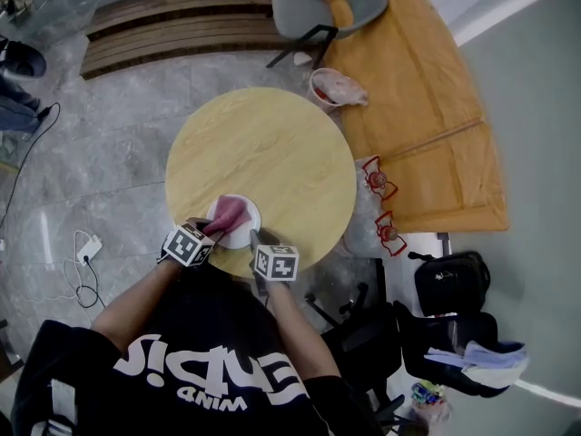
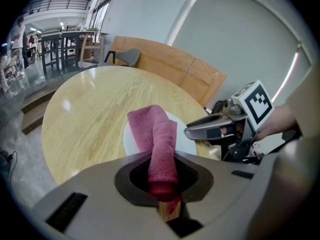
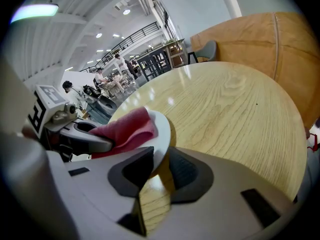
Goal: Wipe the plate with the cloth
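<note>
A white plate [image 1: 247, 232] rests near the front edge of the round wooden table [image 1: 272, 143]. A pink cloth [image 1: 228, 214] lies on it. My left gripper [image 1: 211, 233] is shut on the cloth [image 2: 161, 149], which runs from its jaws out over the plate [image 2: 184, 143]. My right gripper [image 1: 255, 241] is shut on the plate's near rim [image 3: 161, 134], with the rim pinched between its jaws. In the right gripper view the cloth [image 3: 127, 129] lies across the plate beside the left gripper [image 3: 95, 141].
A grey chair [image 1: 318, 12] and a bowl-like tub [image 1: 334, 87] stand beyond the table. A wooden platform [image 1: 427, 107] lies to the right. Bags [image 1: 451, 284] and red-handled objects [image 1: 381, 207] sit on the floor at right. A cable and charger [image 1: 83, 252] lie at left.
</note>
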{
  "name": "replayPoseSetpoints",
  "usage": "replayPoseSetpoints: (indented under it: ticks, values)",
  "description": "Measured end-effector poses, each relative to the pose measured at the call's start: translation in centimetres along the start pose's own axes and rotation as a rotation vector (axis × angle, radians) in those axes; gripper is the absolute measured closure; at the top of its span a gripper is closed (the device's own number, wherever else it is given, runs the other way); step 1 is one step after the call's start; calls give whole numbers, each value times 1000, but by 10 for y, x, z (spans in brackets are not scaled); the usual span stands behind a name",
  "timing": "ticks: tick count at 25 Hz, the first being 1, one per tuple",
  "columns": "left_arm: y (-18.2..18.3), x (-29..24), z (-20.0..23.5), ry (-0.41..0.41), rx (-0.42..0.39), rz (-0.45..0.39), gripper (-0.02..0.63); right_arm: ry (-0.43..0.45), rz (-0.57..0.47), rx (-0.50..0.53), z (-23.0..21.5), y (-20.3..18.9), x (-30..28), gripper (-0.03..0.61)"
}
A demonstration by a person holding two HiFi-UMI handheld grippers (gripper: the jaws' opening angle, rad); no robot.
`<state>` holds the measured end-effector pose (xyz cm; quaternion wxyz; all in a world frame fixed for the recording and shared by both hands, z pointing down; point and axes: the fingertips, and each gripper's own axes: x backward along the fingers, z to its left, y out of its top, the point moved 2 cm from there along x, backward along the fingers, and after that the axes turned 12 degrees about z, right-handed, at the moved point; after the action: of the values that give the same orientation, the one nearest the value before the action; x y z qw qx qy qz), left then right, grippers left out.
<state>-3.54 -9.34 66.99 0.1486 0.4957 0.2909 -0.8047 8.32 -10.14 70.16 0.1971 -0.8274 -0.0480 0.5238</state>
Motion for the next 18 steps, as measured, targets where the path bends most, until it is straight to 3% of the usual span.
replayPoseSetpoints:
  ticks: [10,18]
  values:
    - [-3,-5,7,-17,8,-15,563,-5,-12,-11,0,-1,-1,468]
    - [0,8,19,23,21,-20,563,-10,-16,5,-1,-1,0,468]
